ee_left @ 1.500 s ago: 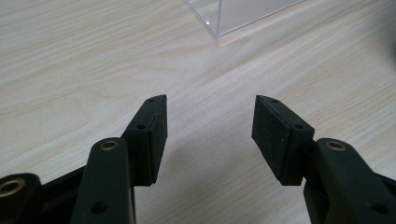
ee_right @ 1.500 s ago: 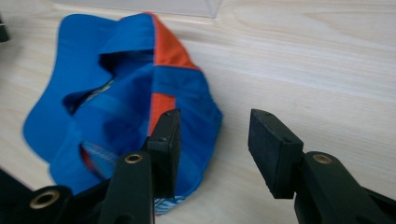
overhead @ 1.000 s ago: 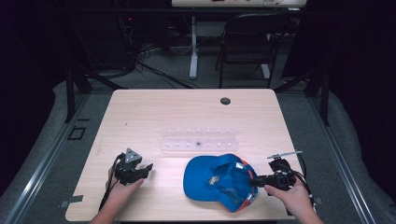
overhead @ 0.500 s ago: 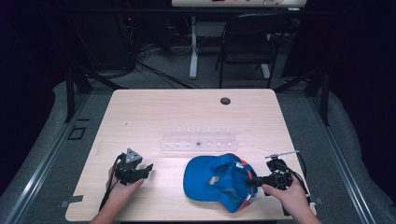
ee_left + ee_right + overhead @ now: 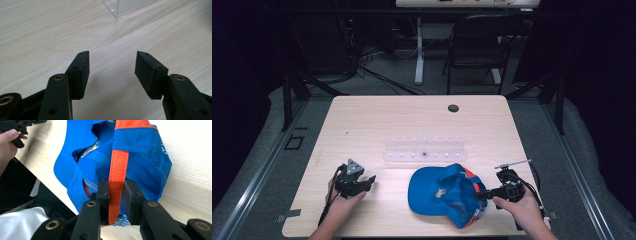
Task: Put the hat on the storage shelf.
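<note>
Blue fabric, trimmed in orange, forms the cap point(image 5: 446, 193) that lies upside down on the pale wooden table point(image 5: 377, 120), near the front edge and right of centre, its brim pointing to the left in the high view. The right gripper point(image 5: 486, 193), held in the person's right hand point(image 5: 523, 209), reaches the cap from the right. Its jaws have just been closing, and the right gripper view shows them now clamped narrow on the orange strap point(image 5: 117, 180) at the back of the cap, one black pad on each side of the band, the blue cloth bunched beside and beyond them. The cap rests on the table while so gripped.

The left gripper point(image 5: 368, 181) sits low over the table at the front left, well apart from the cap, carried by the person's left hand point(image 5: 343, 200); a grey three-cornered plate tops its body. The left gripper view shows its jaws standing wide with bare wood grain between the pads and nothing held. A corner of a clear plastic tray point(image 5: 125, 6) appears at the top of that view. In the high view the same tray point(image 5: 424, 150) lies across the middle of the table, just behind the cap. A small dark round opening point(image 5: 453, 108) marks the far part of the tabletop.
</note>
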{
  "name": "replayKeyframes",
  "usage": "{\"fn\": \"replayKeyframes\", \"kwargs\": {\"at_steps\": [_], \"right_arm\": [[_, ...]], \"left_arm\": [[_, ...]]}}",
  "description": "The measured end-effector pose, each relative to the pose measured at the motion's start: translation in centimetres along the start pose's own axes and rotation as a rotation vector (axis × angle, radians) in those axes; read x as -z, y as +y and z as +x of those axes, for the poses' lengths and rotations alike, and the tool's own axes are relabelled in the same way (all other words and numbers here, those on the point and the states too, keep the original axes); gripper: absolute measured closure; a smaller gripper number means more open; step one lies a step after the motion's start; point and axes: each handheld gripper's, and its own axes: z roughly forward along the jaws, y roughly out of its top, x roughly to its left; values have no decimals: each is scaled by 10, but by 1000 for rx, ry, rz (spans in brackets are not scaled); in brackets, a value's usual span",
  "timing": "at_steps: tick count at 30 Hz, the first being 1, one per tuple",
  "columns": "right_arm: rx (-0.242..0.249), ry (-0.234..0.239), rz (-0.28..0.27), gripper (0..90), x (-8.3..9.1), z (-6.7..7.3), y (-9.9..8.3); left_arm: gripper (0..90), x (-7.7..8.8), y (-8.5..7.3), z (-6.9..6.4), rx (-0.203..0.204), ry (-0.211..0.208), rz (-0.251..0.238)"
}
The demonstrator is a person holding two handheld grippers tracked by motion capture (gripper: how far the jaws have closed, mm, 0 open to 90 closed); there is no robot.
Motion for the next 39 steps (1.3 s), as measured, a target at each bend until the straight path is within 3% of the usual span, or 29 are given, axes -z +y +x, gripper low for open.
{"fn": "replayKeyframes", "kwargs": {"at_steps": [16,21,25,26,29,35,39], "right_arm": [[-42,-15,27,774,6,8,11],[-86,-23,34,776,13,12,19],[-79,-35,60,776,20,16,26],[-88,-47,42,776,21,19,27],[-64,-63,71,776,27,23,34],[-89,-90,92,777,32,32,43],[-116,-76,106,777,34,33,47]], "left_arm": [[454,0,0,-1,-6,3,4],[454,0,0,-1,-9,4,5],[454,0,0,-1,-9,4,6],[454,0,0,-1,-9,4,6],[454,-1,0,-2,-9,4,6],[457,-2,-1,-1,-11,4,9],[459,-2,-1,-1,-12,4,11]]}}
